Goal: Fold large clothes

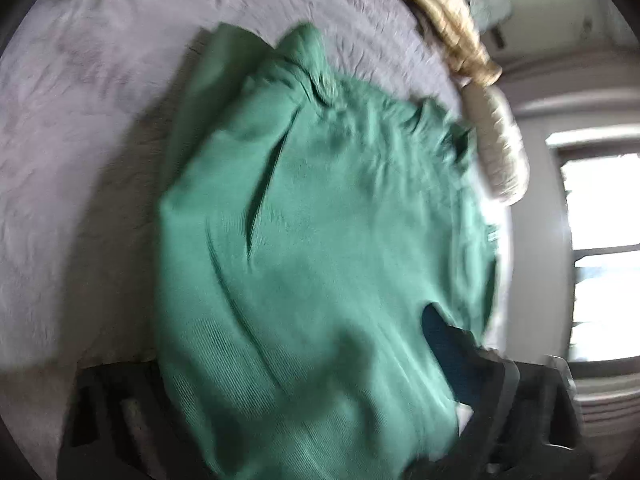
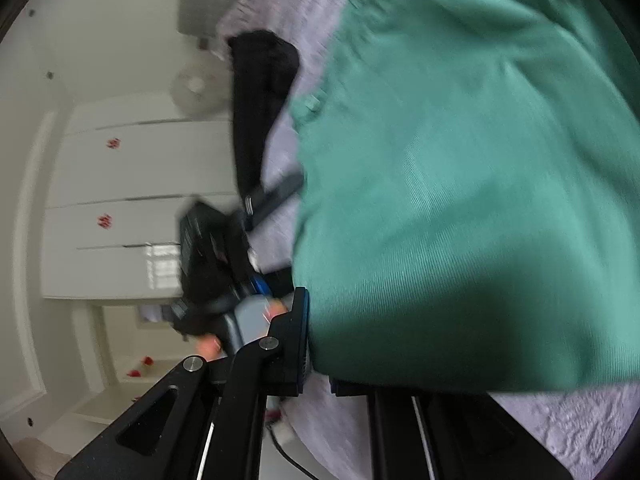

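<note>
A large green garment point(image 1: 320, 240) hangs and drapes over a pale lilac bedspread point(image 1: 80, 140), blurred by motion. My left gripper point(image 1: 312, 420) is shut on the green garment; the cloth covers the gap between its black fingers point(image 1: 108, 408). In the right wrist view the same green garment point(image 2: 460, 200) fills the right side. My right gripper point(image 2: 320, 344) is shut on its lower edge, with the cloth running between the black fingers point(image 2: 296, 340). The left gripper, held by a hand, shows in the right wrist view point(image 2: 216, 264).
A black garment point(image 2: 260, 92) lies on the bedspread point(image 2: 580, 432) beyond the green one. A beige knotted roll point(image 1: 444, 20) and a cream bundle point(image 1: 500, 148) lie along the far edge. A window point(image 1: 600, 256) is at the right; white wardrobe doors point(image 2: 132, 208) at the left.
</note>
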### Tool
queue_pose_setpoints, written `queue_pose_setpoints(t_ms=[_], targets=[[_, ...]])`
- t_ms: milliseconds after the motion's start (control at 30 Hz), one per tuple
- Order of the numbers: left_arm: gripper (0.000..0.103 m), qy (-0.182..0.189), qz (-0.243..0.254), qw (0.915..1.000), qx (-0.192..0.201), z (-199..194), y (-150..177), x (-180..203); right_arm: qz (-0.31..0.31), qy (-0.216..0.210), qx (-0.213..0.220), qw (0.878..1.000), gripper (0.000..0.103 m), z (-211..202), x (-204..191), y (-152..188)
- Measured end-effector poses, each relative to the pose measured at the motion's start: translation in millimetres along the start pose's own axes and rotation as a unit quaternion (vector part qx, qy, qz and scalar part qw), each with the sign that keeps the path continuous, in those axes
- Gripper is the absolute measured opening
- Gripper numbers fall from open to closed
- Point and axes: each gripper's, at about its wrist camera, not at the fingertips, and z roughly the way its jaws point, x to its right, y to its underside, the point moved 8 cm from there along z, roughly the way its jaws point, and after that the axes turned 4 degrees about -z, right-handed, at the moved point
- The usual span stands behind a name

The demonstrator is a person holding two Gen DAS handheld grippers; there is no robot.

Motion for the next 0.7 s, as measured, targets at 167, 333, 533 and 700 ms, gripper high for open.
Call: queue_pose_setpoints(t_ms=[167,333,533,700], targets=[[0.059,-0.075,0.036,0.9965,0.008,9.5,2.9,-4.3,-0.027,0.061,-0.067,0.995,0.013,-11.8,15.1,20.2],[0.059,-0.083,0.027,0.9962,0.010,11.6,4.4,-1.7,-0.094,0.146,-0.057,0.983,0.013,-66.8,23.5,0.9],[0.056,-0.118,0.039,0.9920,0.020,9.3,5.3,-0.6,-0.121,0.263,0.017,0.957,0.013,-118.9,52.3,-43.4],[0.026,-0.123,0.061,0.9894,0.049,-6.3,2.7,19.0,-0.148,0.331,-0.002,0.932,0.012,-96.4,84.0,-56.1]])
